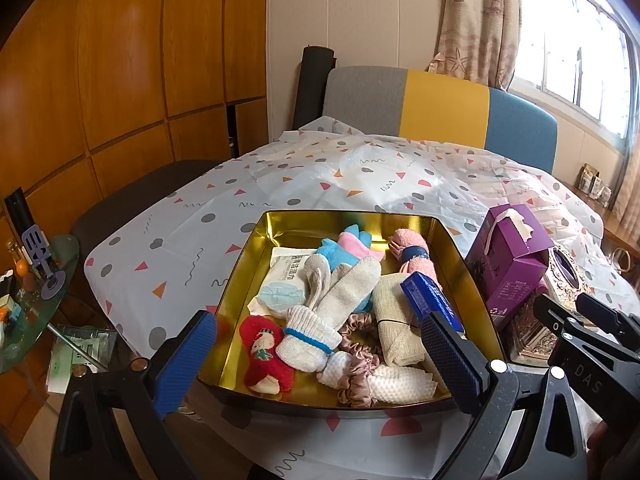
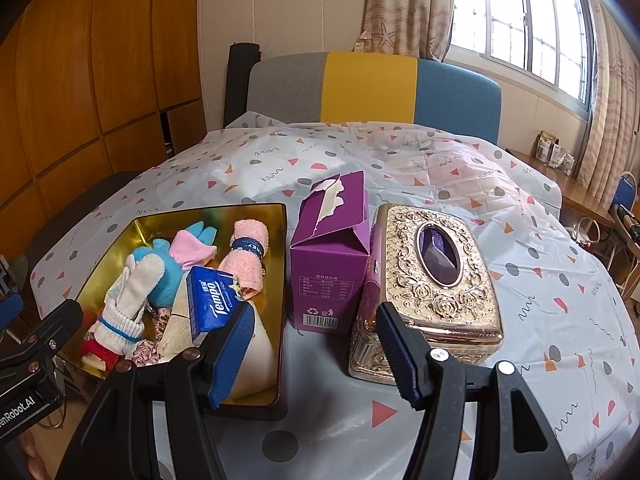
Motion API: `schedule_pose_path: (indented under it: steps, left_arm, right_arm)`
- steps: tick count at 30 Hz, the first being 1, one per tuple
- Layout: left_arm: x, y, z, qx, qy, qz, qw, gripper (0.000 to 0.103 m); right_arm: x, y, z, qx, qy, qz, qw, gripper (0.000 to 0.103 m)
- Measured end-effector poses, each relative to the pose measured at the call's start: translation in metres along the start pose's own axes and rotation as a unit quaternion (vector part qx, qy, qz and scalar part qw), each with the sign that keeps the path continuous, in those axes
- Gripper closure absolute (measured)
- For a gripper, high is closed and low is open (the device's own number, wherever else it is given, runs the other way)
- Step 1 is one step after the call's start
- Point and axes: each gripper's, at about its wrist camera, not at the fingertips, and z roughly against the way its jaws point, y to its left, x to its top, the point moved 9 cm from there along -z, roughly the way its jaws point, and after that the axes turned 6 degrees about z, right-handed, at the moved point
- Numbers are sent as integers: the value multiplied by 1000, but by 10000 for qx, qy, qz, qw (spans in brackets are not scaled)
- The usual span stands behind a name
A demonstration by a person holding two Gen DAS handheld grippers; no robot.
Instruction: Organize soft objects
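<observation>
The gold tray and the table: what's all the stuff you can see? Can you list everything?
tray: one, gold inside, on the table
gloves: a white knitted pair, in the tray
plush toy: one, blue and pink, back of the tray
rolled towel: one, pink with a dark band, in the tray
tissue pack: one, blue, in the tray
scrunchie: one, dusty pink, in the tray
red doll: one, front of the tray
purple carton: one, right of the tray
tissue box: one, ornate gold, right of the carton
tablecloth: one, white with shapes
left gripper: open
right gripper: open
</observation>
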Motion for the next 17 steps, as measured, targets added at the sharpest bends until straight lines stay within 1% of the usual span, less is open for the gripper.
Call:
schedule_pose_path:
  steps: [8, 11, 16, 17]
  left_arm:
    - [-2, 0, -3, -2, 69, -6, 10000, 1]
    - [-4, 1, -5, 45, 82, -49, 9999, 10]
    - [-4, 1, -6, 40, 76, -92, 9999, 9]
    - [-4, 1, -7, 21, 81, -90, 9999, 6]
  right_arm:
    - [0, -1, -2, -2, 33, -16, 10000, 39]
    - [-1, -2, -3, -1, 53, -29, 10000, 39]
    - [-2, -4, -4, -10, 56, -61, 10000, 39]
    - [-1, -5, -3, -10, 32, -82, 10000, 39]
